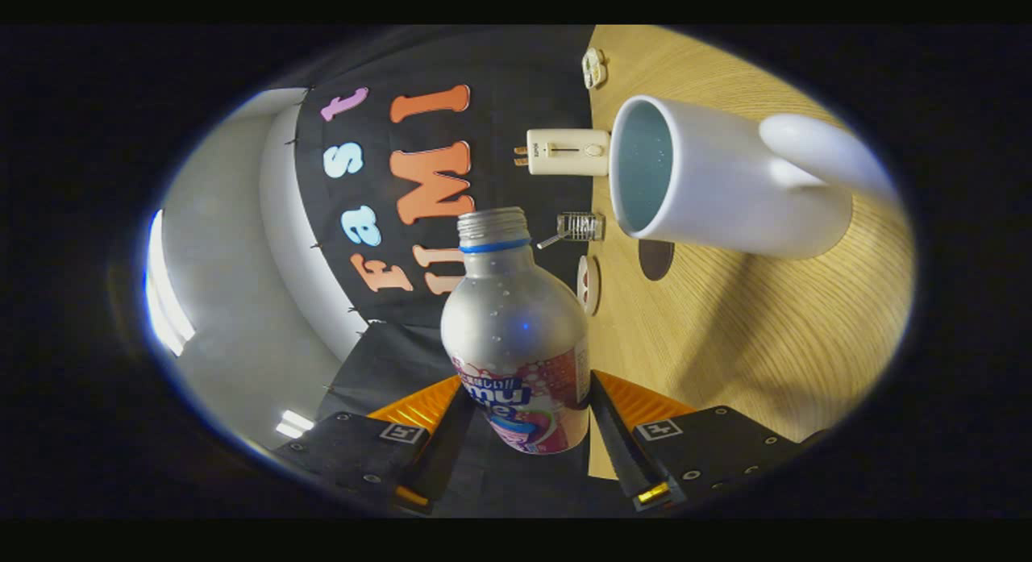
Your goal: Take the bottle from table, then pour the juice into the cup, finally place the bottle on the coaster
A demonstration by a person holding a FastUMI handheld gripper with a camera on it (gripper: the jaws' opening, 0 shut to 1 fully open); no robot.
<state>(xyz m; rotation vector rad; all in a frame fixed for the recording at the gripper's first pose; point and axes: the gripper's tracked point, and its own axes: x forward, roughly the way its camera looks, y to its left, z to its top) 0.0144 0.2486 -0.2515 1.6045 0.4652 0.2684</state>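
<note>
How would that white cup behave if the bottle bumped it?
The cup looks thick-walled and ceramic, so probably heavy and hard to shift. Its smooth glaze might slide on the wooden table. The gripper is shut on the bottle, tilted toward it.

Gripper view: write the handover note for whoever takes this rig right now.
Gripper: shut on the bottle, both fingers pressing its labelled lower body.
Bottle: uncapped, lifted and rolled sideways relative to the wooden table, its mouth pointing away from the gripper.
White mug: on the table beside the bottle's mouth; no juice visible inside.
Coaster: dark round disc on the table by the mug's base.
Done: bottle taken.
Left: bring the mouth over the mug, pour, then stand the bottle on the coaster.
</note>
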